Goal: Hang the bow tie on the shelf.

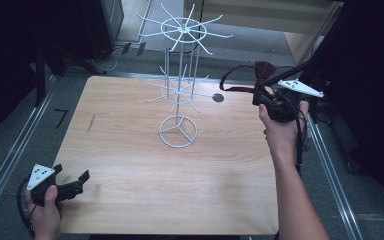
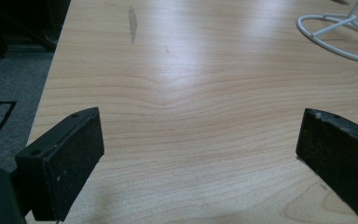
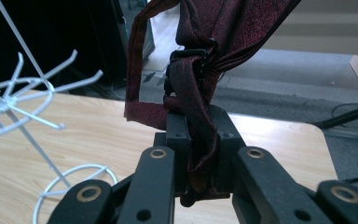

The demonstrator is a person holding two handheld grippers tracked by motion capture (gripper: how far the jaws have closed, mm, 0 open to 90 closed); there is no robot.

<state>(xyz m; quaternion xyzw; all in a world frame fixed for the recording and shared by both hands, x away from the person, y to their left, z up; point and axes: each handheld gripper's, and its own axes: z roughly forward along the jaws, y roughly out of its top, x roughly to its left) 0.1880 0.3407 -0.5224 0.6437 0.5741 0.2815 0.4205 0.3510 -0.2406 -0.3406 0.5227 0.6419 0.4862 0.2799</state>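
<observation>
On one desk [image 1: 130, 165] we see one rack [image 1: 179, 95] left of our right gripper [image 3: 196, 140], clamped on one tie [image 3: 200, 93]; our left gripper [image 2: 200, 154] gapes, holding nothing.

The one readable mark is a black "7" [image 2: 3, 113] on the grey floor [image 2: 9, 88], seen in the left gripper view just beyond and outside that gripper's left-hand jaw, off the table edge [image 2: 51, 74]. In the high view the same "7" [image 1: 61, 117] lies on the floor well ahead of the jaws. No label or brand can be read elsewhere.
</observation>
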